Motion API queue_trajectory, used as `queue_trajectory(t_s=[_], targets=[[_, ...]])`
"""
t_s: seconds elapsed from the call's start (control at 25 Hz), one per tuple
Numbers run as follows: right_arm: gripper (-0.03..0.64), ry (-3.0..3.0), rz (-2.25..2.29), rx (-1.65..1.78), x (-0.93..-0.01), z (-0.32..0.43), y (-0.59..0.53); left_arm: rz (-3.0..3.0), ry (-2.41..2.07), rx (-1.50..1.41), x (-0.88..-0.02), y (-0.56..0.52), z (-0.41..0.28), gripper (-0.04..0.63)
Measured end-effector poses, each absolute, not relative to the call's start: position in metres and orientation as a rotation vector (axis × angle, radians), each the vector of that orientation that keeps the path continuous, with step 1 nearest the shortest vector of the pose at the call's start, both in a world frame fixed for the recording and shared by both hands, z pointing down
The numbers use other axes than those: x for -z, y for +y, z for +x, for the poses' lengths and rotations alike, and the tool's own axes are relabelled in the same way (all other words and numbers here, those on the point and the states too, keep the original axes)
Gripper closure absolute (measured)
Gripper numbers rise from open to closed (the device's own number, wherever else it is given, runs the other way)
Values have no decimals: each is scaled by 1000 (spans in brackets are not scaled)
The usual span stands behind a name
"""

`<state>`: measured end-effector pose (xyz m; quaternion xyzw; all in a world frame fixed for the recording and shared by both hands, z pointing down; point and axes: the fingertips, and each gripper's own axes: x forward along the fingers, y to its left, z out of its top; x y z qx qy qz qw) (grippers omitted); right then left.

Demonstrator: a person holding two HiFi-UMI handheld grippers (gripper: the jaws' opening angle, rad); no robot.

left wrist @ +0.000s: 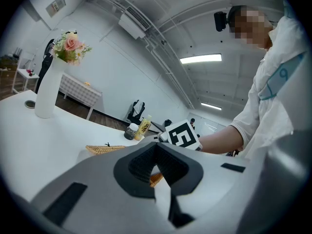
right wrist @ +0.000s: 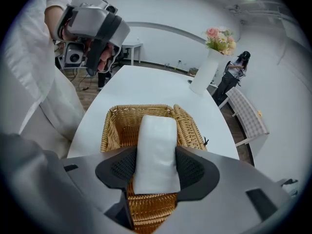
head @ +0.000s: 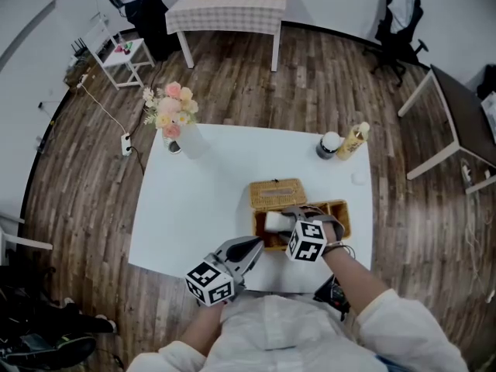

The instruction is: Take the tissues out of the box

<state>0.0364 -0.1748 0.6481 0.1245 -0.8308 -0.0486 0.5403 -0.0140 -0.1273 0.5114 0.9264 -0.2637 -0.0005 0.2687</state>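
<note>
open tabletop (head: 198, 208) left of basket (head: 342, 214), lid (head: 277, 194) just behind

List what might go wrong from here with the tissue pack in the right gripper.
1. The right gripper pinches the soft tissue pack near one end only. The rest juts out past the pads, so it may sag or slip and drop back into the wicker basket.
2. The lid lies right against the basket's far side. A pack swung out that way could bump it or land on it.
</note>
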Motion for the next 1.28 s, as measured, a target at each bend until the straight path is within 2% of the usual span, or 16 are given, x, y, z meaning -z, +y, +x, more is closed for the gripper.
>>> queue_trajectory(t_s=[1.28], targets=[[357,-2448,913,-536,-568,57,-175,2542,-613,-16,-505,-128,-5,594]])
